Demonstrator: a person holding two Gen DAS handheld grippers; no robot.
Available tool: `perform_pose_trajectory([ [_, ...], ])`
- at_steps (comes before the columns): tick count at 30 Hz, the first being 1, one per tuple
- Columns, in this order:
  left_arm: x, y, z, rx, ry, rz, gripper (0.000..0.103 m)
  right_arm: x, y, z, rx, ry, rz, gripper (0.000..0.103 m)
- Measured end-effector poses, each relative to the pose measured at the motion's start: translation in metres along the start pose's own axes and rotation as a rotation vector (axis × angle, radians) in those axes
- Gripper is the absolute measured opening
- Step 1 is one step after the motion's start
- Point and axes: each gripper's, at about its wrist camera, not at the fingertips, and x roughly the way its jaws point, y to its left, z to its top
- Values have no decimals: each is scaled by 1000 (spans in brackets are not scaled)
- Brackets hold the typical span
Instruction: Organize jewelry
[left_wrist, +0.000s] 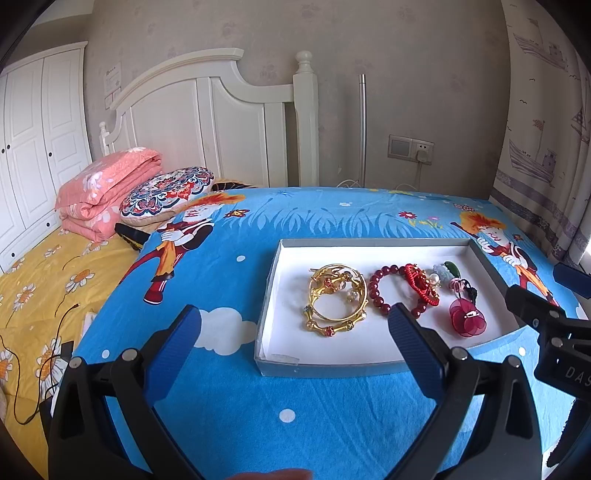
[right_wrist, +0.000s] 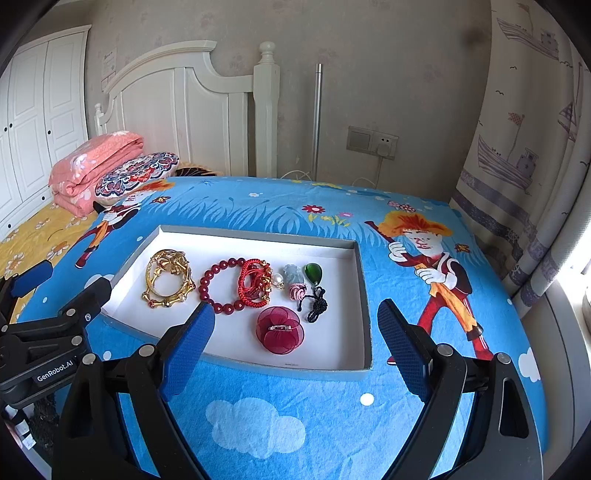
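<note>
A shallow white tray (left_wrist: 280, 258) (right_wrist: 364, 266) lies on the blue cartoon cloth. In it sit gold bangles (left_wrist: 338, 299) (right_wrist: 168, 282), a dark red bead bracelet (left_wrist: 384, 291) (right_wrist: 218, 284), a red cord bracelet (left_wrist: 421, 284) (right_wrist: 255, 282), a green pendant (left_wrist: 451, 267) (right_wrist: 314, 274) on a black cord, and a red fabric flower (left_wrist: 467, 315) (right_wrist: 280, 329). My left gripper (left_wrist: 291, 314) is open and empty just in front of the tray. My right gripper (right_wrist: 295, 308) is open and empty above the tray's near right part.
The blue cloth (left_wrist: 258, 406) covers a table beside a bed with a yellow sheet (left_wrist: 37, 295), a folded pink quilt (left_wrist: 107, 192) and a patterned pillow (left_wrist: 166, 192). A curtain (right_wrist: 524, 184) hangs at the right. Wall sockets (right_wrist: 373, 142) are behind.
</note>
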Motion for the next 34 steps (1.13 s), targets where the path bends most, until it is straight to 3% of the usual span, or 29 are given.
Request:
perform_pose_trajectory([
  [27,4,3,-2,-15,-5,11,98,7,4,-6,-19,9,17,84],
  [30,14,8,1,-17,40,-15,98,12,-14,-5,1,4,-7,84],
  [34,33,43,9,-56,86,-5,98,35,-81,0,72,53,-88,84],
])
